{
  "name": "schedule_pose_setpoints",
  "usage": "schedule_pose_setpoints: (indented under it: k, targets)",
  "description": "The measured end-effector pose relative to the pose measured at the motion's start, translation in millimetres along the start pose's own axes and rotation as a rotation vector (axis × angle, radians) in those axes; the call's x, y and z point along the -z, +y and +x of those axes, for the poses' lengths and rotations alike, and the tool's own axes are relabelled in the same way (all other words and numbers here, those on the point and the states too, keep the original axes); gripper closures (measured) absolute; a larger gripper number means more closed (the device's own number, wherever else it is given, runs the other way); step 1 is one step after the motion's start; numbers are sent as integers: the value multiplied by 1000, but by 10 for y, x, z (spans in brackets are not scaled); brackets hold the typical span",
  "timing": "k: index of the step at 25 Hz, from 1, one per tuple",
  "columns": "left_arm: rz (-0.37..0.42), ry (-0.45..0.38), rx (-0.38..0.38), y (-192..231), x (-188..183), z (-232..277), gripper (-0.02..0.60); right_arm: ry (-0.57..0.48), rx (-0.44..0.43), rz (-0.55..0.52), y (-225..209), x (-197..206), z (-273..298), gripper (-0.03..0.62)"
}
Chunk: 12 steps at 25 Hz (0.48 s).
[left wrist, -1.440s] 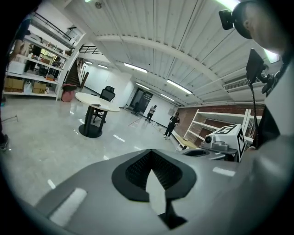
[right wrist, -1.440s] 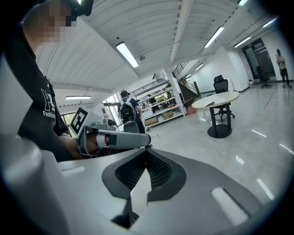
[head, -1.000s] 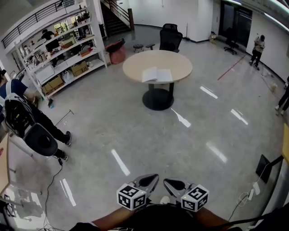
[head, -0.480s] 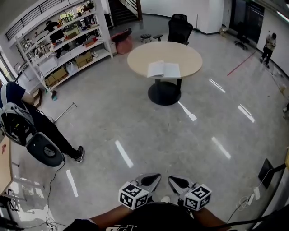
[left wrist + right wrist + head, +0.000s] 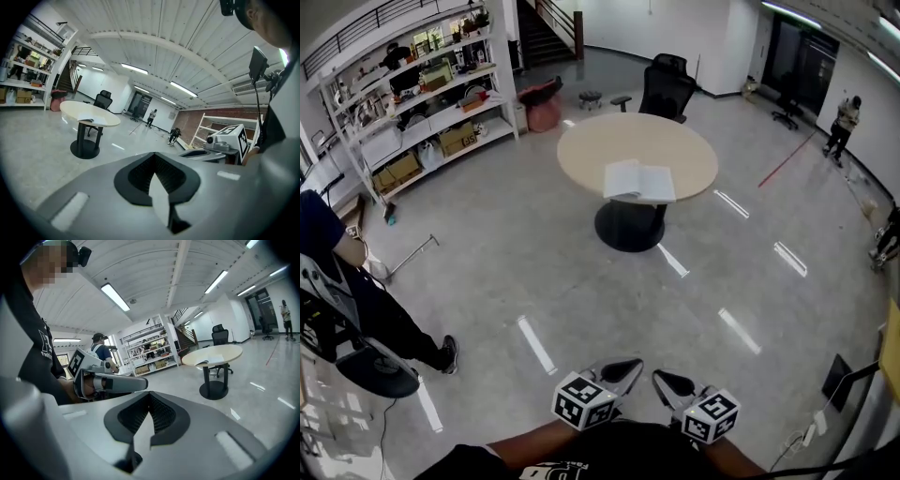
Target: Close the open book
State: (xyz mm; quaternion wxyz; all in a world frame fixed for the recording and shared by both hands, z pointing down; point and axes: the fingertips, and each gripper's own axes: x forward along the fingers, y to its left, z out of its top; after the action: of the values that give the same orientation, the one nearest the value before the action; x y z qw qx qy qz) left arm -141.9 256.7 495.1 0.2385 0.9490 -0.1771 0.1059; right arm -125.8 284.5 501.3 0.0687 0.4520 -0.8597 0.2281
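Note:
The open book (image 5: 639, 181) lies flat on the near side of a round beige table (image 5: 581, 150), far across the floor from me. My left gripper (image 5: 625, 369) and right gripper (image 5: 667, 382) hang side by side at the bottom of the head view, both pointing toward the table. Both are shut with nothing in them. The left gripper view shows the book (image 5: 86, 120) small on the table (image 5: 105, 119) beyond the shut left gripper (image 5: 154, 174). In the right gripper view the book (image 5: 211, 361) sits beyond the shut right gripper (image 5: 149, 416).
A black office chair (image 5: 666, 89) stands behind the table. Shelving (image 5: 422, 84) full of boxes lines the left wall, with a red bin (image 5: 544, 111) next to it. One person (image 5: 337, 281) stands at the left and another (image 5: 844, 120) at the far right. Cables (image 5: 820, 417) lie at the lower right.
Both grippers have been carried forward across the floor toward the table, and the table and book look nearer. Both jaws stayed shut.

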Motion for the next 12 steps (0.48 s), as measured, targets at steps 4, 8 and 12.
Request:
schedule_pose_setpoints:
  k: [4,8,12]
  targets:
    - [-9,8,10,433,-162,-30,575,16,5,-41,-57,-197,426,586]
    - [-80,17,-7,744,-190,-54,574,24,18,-25,-143,-318,612,586]
    - [-98,30,-13,981,-196,84,575,31,31,-8,-363,-329,773,586]
